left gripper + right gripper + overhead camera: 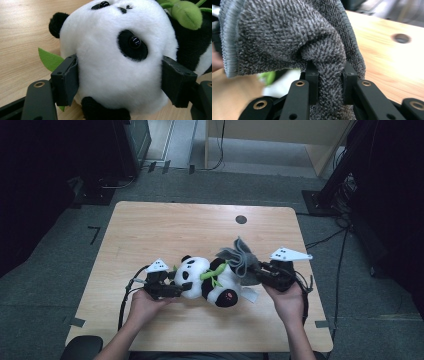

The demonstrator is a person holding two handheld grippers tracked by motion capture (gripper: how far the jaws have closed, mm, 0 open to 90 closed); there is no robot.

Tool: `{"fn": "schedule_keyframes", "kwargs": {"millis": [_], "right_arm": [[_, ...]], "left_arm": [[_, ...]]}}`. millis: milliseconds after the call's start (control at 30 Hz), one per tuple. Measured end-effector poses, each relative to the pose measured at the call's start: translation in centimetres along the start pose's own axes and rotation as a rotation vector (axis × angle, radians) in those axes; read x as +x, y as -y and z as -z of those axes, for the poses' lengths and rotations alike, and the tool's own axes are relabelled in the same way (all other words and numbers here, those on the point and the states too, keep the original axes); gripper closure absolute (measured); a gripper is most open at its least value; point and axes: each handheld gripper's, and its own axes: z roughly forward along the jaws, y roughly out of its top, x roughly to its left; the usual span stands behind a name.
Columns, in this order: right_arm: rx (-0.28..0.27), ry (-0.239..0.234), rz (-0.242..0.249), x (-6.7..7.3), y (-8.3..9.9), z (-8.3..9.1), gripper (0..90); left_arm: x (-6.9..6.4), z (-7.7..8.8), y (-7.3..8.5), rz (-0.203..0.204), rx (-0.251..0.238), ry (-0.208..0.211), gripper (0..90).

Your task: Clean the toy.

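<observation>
A light wooden table [150,227] carries a plush panda [207,280] lying near its front edge. The left gripper [186,287] clamps the panda's white head [112,62] from both sides. Just right of the panda, the right gripper [256,272] is clenched on a bunched grey towel [287,37], held above the panda's body. A white tag [250,295] lies beside the panda's foot; any writing on it is too small to read.

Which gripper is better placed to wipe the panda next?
Right. The right gripper is shut on the grey cloth, bunched just above the panda. The left gripper clamps the panda's head, steadying it on the table.
</observation>
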Motion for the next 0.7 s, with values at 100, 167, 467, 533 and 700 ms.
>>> {"fn": "schedule_keyframes", "kwargs": {"millis": [100, 167, 467, 533, 700], "right_arm": [[0.047, -0.053, 0.028, 1.6, 0.1, -1.5, 73.6], [0.094, -0.073, 0.044, 2.2, 0.6, -2.7, 73.5], [0.175, -0.107, 0.035, 1.6, 2.3, -4.3, 72.3], [0.187, -0.104, 0.025, 1.2, 2.5, -4.2, 72.5], [0.254, -0.066, 0.001, -0.6, 3.5, -3.5, 72.7]], "left_arm": [[0.0, 0.0, 0.0, -0.002, 0.002, 0.001, 24.0], [0.0, 0.0, 0.0, -0.004, 0.001, 0.001, 23.6], [0.0, -0.1, 0.1, -0.01, 0.004, 0.007, 20.9], [0.0, -0.1, 0.1, -0.013, 0.004, 0.005, 20.6], [0.2, -0.2, 0.1, 0.001, 0.003, 0.011, 19.3]]}}
